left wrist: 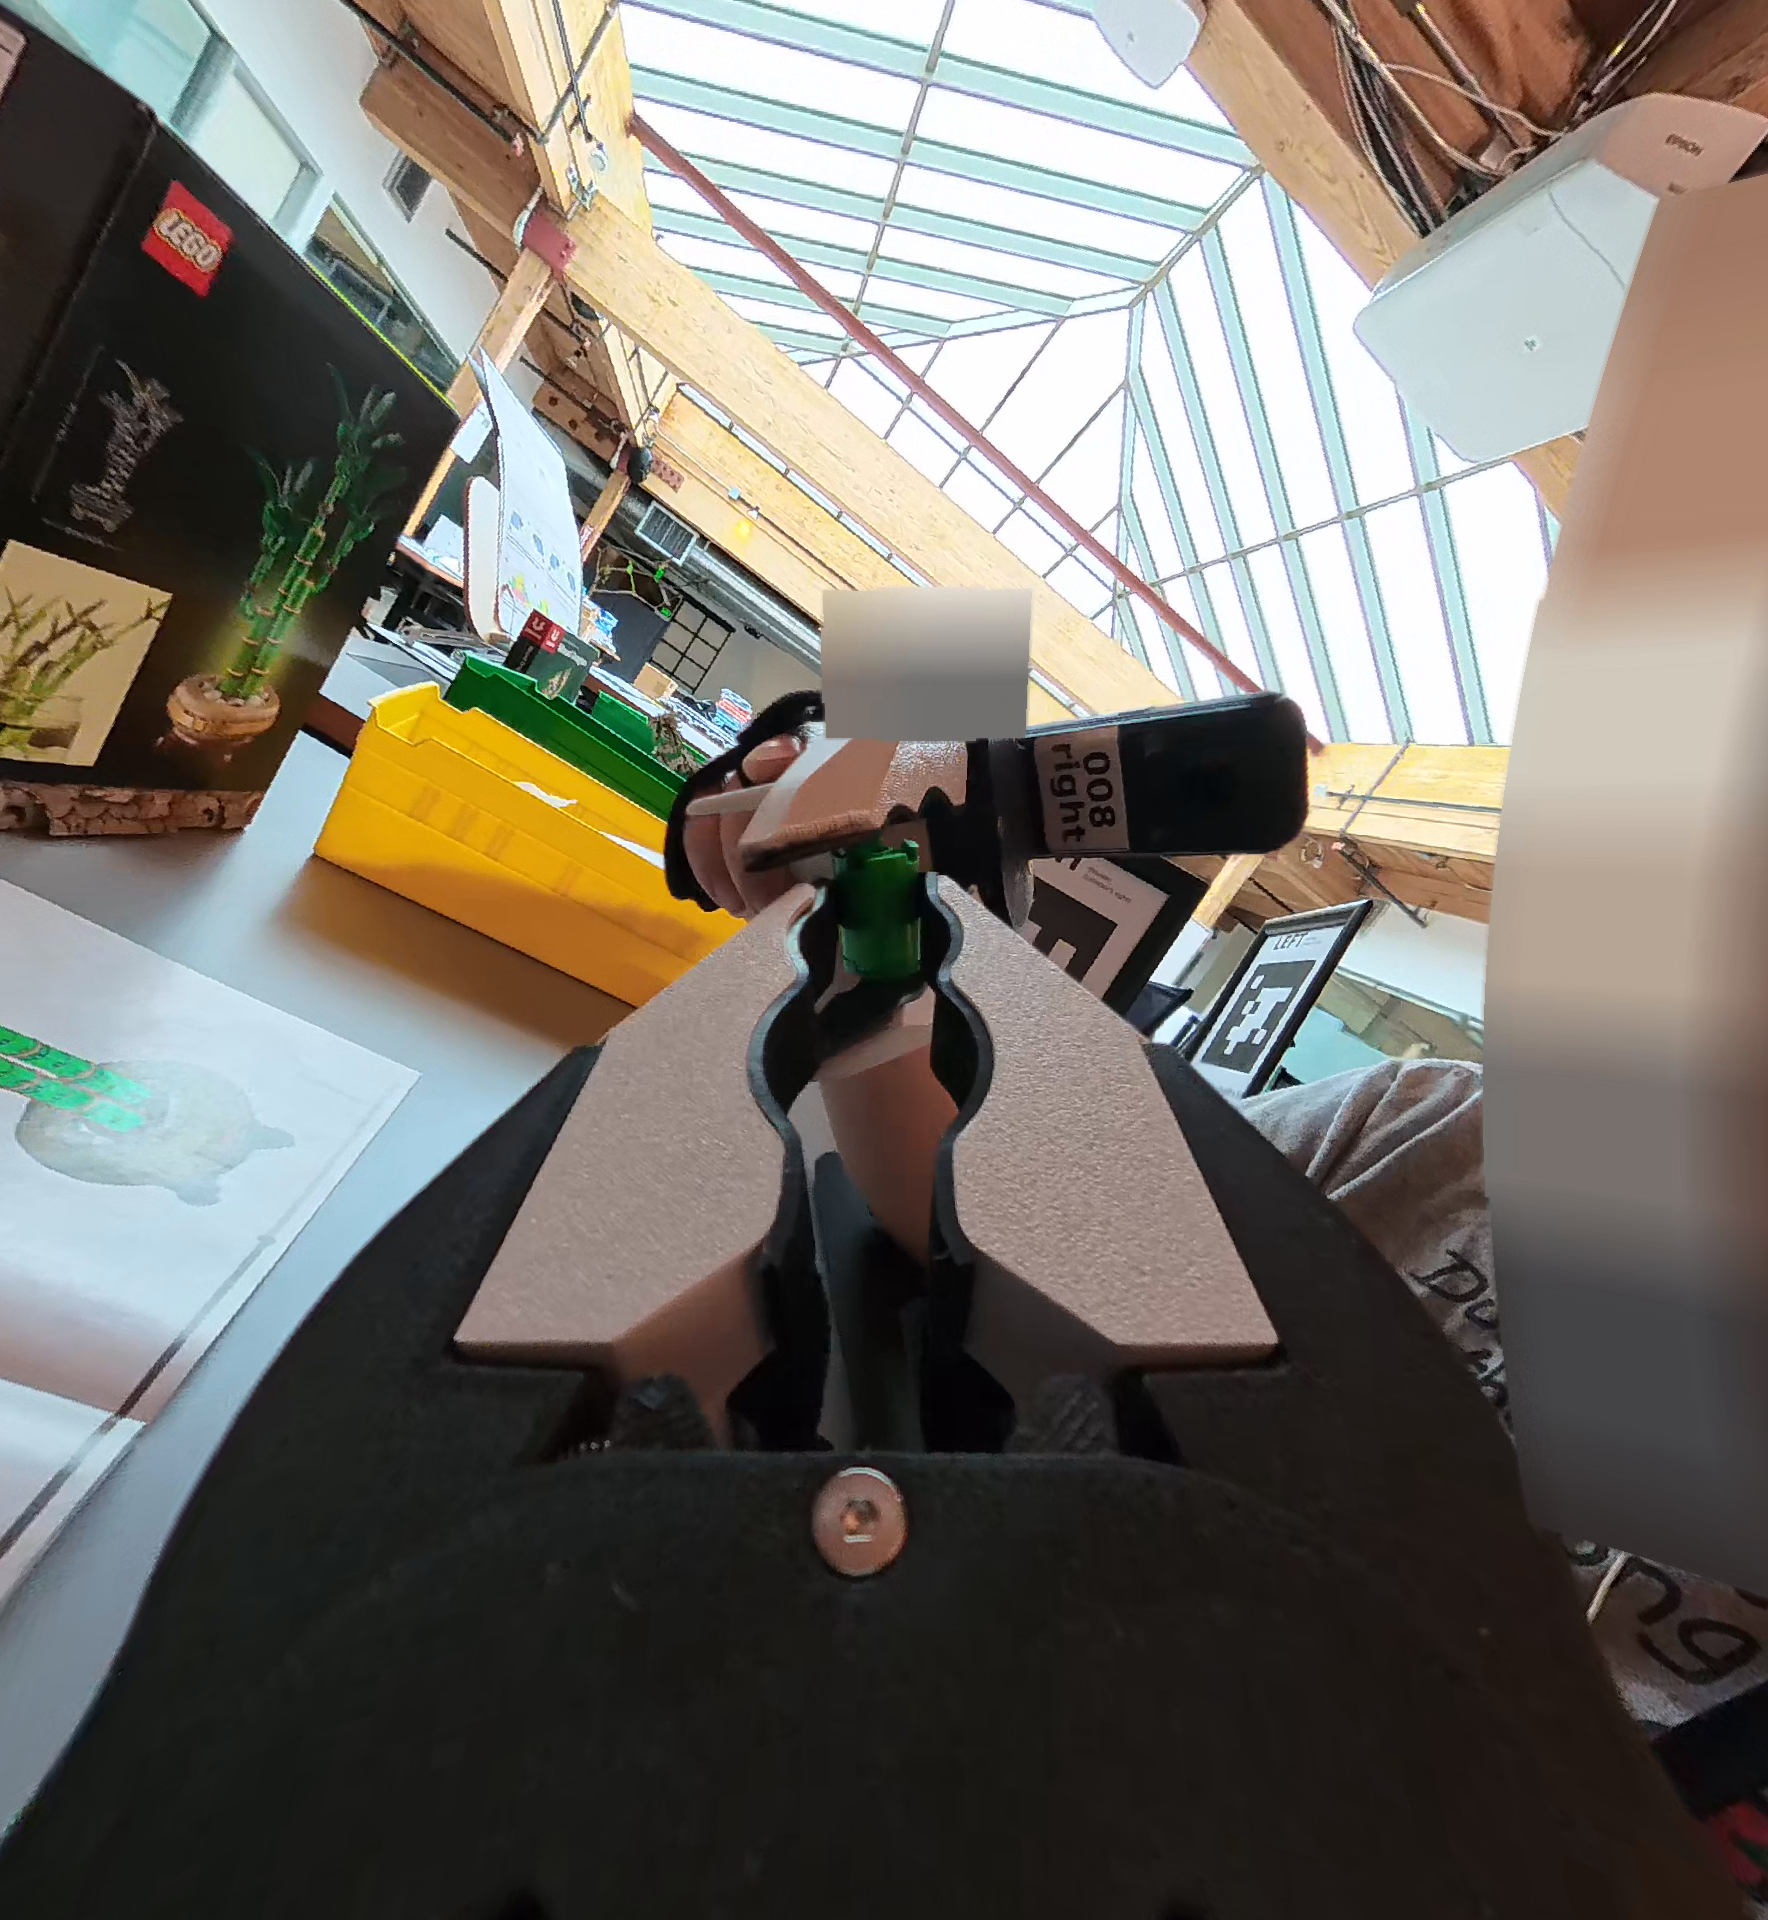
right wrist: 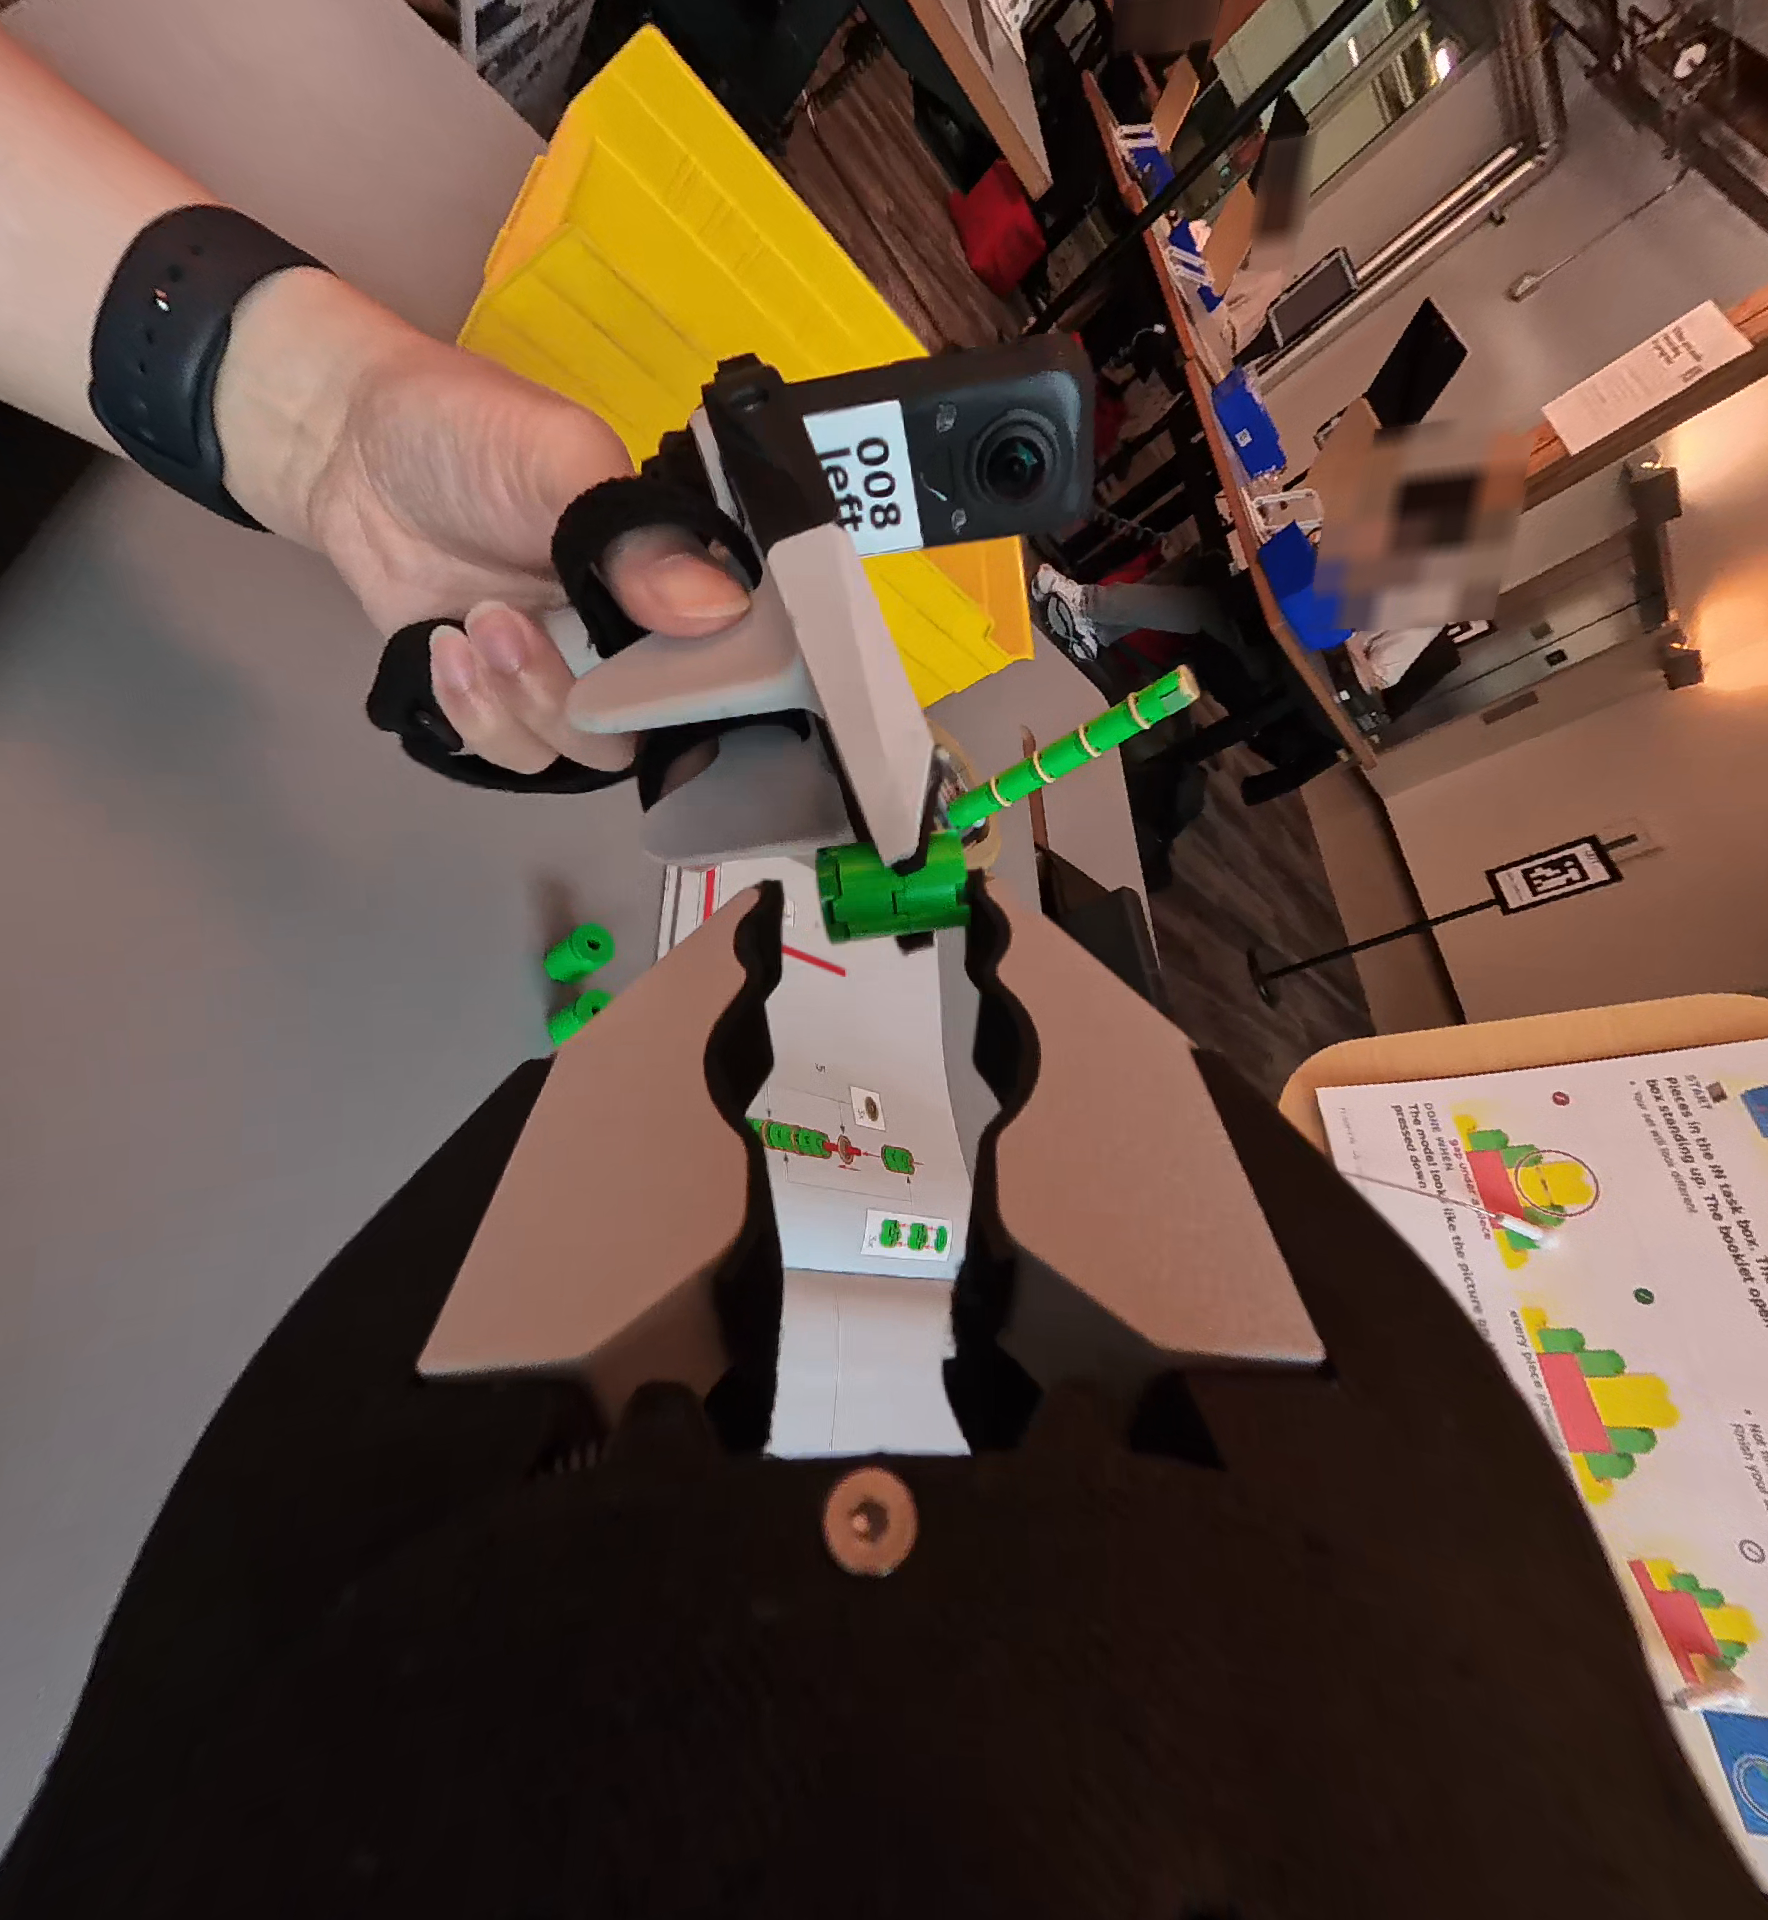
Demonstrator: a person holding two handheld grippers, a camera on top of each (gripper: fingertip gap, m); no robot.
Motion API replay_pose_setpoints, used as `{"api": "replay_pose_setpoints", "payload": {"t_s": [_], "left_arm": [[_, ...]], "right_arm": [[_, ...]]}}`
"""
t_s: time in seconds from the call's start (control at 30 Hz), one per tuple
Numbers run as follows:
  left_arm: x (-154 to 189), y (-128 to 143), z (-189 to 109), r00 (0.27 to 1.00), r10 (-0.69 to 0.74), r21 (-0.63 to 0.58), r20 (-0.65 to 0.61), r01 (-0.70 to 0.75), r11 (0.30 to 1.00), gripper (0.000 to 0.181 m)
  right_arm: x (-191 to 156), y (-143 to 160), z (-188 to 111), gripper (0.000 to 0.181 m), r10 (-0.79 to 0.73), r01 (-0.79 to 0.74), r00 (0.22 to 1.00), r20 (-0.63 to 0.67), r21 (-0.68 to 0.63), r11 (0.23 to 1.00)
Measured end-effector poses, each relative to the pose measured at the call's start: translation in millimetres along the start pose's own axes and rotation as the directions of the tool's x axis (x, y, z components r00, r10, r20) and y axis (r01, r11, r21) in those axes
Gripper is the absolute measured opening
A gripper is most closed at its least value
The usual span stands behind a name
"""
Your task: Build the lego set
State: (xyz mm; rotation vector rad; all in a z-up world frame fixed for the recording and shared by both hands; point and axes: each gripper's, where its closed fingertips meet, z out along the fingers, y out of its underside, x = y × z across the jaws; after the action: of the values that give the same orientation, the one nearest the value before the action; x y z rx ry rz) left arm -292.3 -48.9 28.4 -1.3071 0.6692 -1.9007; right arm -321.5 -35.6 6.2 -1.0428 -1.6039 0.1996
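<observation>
My left gripper is shut on a short green stack of round Lego segments and holds it above the table. In the right wrist view it reaches down from above and clamps the stack at its middle. My right gripper is open, its two fingertips bracketing the stack's ends; the right one touches and a narrow gap shows on the left. In the left wrist view it sits at the stack's top. A long green bamboo stalk stands behind. Two loose green segments lie on the table.
The open instruction booklet lies under the grippers and also shows in the left wrist view. A yellow tray and a green tray stand behind, with the set's black box at the left. A laminated sheet lies at the right. Only a small space, under 4 cm, lies between the two pairs of fingers.
</observation>
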Motion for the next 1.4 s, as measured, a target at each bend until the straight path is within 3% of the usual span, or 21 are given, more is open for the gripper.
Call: {"api": "replay_pose_setpoints", "payload": {"t_s": [0.1,0.5,0.8,0.93,1.2,1.3,1.37,1.4], "left_arm": [[1,-1,-2,1.0,0.014,-0.008,0.006,-0.014,1.0,0.014],[2,2,1,1.0,0.017,-0.017,0.003,-0.017,1.0,0.014],[-2,2,0,1.0,0.021,-0.017,0.023,-0.02,1.0,0.014],[-4,-2,-4,0.999,0.008,0.003,0.034,-0.008,1.0,0.014],[-7,7,1,0.999,-0.008,-0.035,0.038,0.009,0.999,0.014],[-6,4,0,0.999,-0.026,-0.017,0.027,0.026,1.0,0.014],[-6,2,-1,0.999,-0.025,-0.008,0.032,0.025,1.0,0.014],[-3,-1,-2,0.999,-0.032,0.008,0.023,0.031,0.999,0.014]], "right_arm": [[4,-4,-3,0.026,0.002,-0.001,1.0,-0.025,0.029,1.0],[4,-8,-10,0.023,-0.024,0.026,0.999,-0.03,0.074,0.997],[4,-4,-8,0.023,-0.004,0.006,1.0,-0.029,0.06,0.998],[5,-5,-3,0.026,0.077,-0.076,0.997,-0.001,0.064,0.995],[0,-1,-2,0.024,-0.037,0.037,0.999,-0.017,-0.003,0.999],[1,-3,-1,0.025,0.008,-0.007,1.0,-0.008,0.023,1.0],[3,-4,0,0.027,0.046,-0.046,0.999,-0.004,0.063,0.997],[6,2,3,0.045,0.034,-0.033,0.999,-0.028,0.047,0.998]]}}
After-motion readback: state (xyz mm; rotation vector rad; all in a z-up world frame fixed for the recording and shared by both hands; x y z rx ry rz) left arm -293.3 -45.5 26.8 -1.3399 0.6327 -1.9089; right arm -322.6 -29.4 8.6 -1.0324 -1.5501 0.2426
